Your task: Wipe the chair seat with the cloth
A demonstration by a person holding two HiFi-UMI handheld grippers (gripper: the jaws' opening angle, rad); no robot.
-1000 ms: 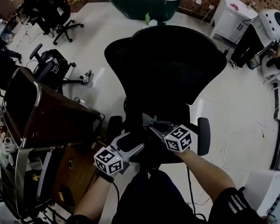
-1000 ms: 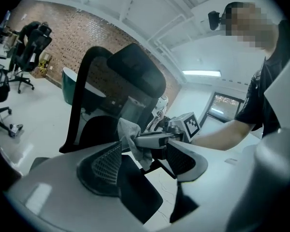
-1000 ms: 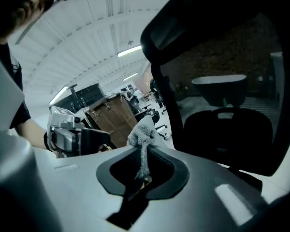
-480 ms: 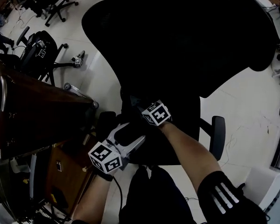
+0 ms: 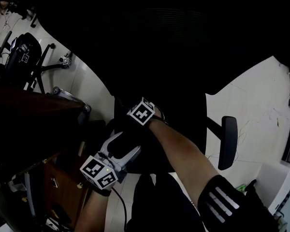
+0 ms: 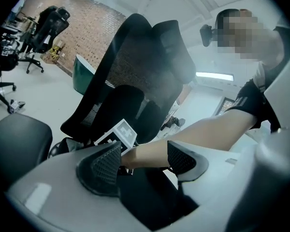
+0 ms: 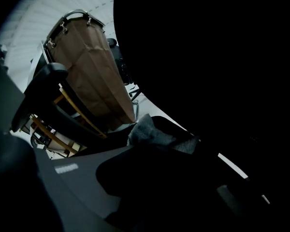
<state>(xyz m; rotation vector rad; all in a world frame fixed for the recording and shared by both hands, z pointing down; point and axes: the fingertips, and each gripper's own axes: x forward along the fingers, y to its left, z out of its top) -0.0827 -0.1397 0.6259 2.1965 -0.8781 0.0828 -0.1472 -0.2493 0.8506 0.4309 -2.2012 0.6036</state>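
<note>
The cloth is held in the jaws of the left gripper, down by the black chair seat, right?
Not quite. The cloth is held in the jaws of the right gripper, down by the black chair seat. The right gripper view shows it. The left gripper is open, with nothing held.

No legible text, labels or numbers anywhere
</note>
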